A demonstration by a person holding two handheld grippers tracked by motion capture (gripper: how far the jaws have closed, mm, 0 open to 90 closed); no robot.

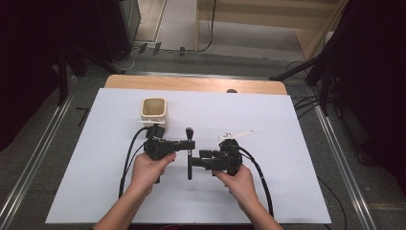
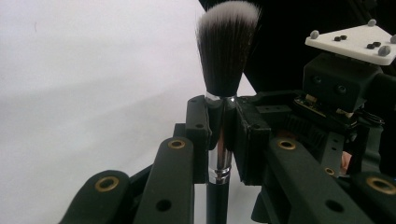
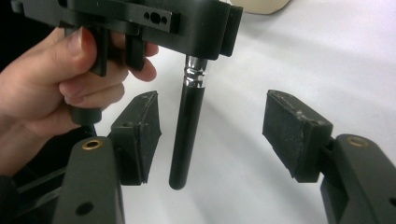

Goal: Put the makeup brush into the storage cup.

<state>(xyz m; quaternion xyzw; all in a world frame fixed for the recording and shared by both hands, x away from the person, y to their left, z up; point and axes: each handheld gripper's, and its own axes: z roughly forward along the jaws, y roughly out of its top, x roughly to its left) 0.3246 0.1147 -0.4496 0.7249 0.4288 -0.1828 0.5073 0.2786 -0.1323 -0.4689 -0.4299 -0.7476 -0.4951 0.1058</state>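
A makeup brush (image 1: 189,154) with a black handle, a chrome ferrule and dark white-tipped bristles hangs above the white sheet between both hands. My left gripper (image 1: 190,145) is shut on its ferrule; in the left gripper view the bristles (image 2: 227,51) stand up above my left gripper (image 2: 223,135), whose pads press the chrome. My right gripper (image 1: 191,166) is open around the lower handle. In the right gripper view the handle (image 3: 187,135) hangs free inside my right gripper (image 3: 219,134), touching neither pad (image 3: 294,133). Above it, a hand (image 3: 51,79) holds the left gripper (image 3: 196,23).
A cream square cup (image 1: 153,110) stands upright on the sheet just behind the left gripper. The white sheet (image 1: 287,191) covers most of the wooden table (image 1: 191,84). Black cables (image 1: 261,177) trail from both grippers toward the near edge.
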